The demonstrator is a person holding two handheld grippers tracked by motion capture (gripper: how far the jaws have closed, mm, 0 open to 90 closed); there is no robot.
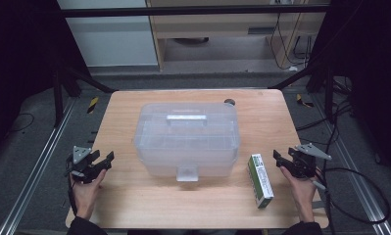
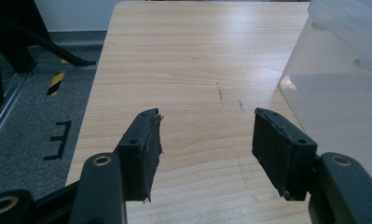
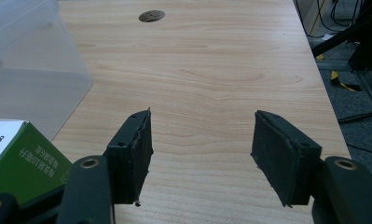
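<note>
A translucent plastic storage box [image 1: 187,138] with a lid, a top handle and a front latch sits in the middle of the wooden table [image 1: 134,196]. A green and white carton [image 1: 260,179] lies flat to its right, near the front edge. My left gripper [image 1: 105,160] hovers at the table's left edge, open, with bare wood between its jaws [image 2: 207,135]; the box wall [image 2: 342,93] is to its right. My right gripper [image 1: 279,159] is at the right edge, open and empty [image 3: 202,135], with the carton [image 3: 20,163] close by its left jaw.
A dark round hole [image 1: 229,102] marks the table's far edge behind the box, also seen as a hole [image 3: 151,16] in the right gripper view. Black frame legs, cables and yellow-black floor tape [image 1: 92,104] surround the table. Bare wood lies on both sides of the box.
</note>
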